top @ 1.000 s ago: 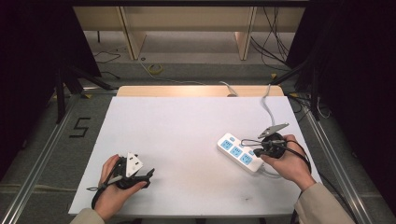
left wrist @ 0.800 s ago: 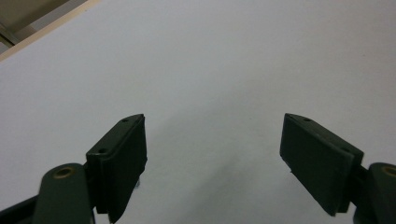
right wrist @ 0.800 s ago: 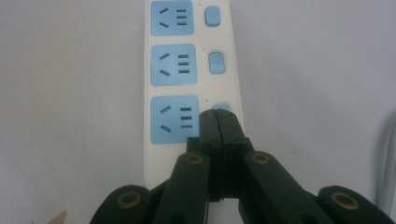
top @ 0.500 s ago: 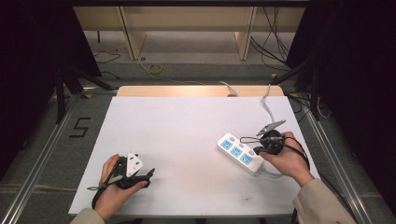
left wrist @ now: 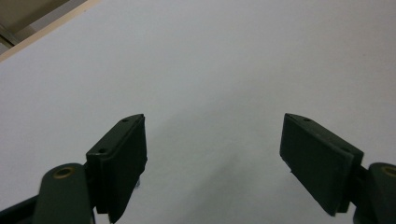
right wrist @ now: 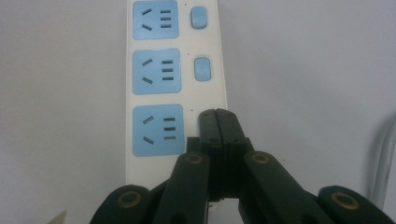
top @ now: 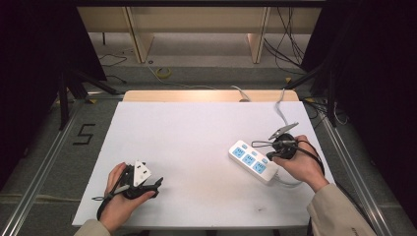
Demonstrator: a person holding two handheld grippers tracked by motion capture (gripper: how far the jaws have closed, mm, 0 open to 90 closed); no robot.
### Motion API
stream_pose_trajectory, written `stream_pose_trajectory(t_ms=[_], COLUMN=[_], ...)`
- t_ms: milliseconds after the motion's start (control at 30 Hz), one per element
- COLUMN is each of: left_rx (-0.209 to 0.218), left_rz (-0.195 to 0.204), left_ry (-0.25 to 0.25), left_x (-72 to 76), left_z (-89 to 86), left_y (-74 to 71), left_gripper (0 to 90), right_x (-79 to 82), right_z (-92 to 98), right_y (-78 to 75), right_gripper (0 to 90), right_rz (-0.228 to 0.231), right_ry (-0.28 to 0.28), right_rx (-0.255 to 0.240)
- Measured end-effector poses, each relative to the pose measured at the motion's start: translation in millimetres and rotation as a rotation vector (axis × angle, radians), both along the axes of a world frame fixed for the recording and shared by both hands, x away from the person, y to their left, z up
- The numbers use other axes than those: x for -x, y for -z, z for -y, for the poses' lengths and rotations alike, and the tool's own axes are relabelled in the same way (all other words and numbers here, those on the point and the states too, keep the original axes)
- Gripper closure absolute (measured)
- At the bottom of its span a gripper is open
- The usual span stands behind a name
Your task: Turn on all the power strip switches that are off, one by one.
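A white power strip [top: 251, 161] with three blue sockets lies at the right of the white table [top: 196, 137]. My right gripper [top: 269, 155] is shut, and its tips rest on the near end of the strip. In the right gripper view the closed tips [right wrist: 217, 114] sit beside the nearest socket of the strip [right wrist: 156, 79], where that socket's switch would be. Two blue switches [right wrist: 201, 68] show farther along. My left gripper [top: 147, 186] lies at the front left, held low over the table. Its jaws [left wrist: 215, 126] stand wide open with nothing between them.
The strip's white cable [top: 281, 105] runs off over the table's back edge, and a loop of it lies by the right hand [right wrist: 385, 158]. A wooden strip [top: 206, 95] borders the far edge. Dark curtains stand at both sides.
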State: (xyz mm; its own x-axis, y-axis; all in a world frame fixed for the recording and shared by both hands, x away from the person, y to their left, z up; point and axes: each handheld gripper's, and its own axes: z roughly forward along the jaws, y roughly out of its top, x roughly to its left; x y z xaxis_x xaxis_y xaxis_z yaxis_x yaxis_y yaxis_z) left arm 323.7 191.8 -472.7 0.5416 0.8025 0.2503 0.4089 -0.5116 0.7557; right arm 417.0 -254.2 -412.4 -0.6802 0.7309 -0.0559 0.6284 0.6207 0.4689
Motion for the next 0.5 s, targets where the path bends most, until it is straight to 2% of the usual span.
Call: stream_pose_trajectory(t_ms=[500], left_rx=[-0.001], left_rz=[0.000], left_ry=[0.001], left_x=[-0.1], left_z=[0.1], left_y=[-0.1], left_gripper=[23.0], right_x=[-10.2], right_z=[-4.6], right_y=[4.0], right_gripper=[90.0], right_rz=[-0.034], right_ry=[0.001], right_rx=[0.023])
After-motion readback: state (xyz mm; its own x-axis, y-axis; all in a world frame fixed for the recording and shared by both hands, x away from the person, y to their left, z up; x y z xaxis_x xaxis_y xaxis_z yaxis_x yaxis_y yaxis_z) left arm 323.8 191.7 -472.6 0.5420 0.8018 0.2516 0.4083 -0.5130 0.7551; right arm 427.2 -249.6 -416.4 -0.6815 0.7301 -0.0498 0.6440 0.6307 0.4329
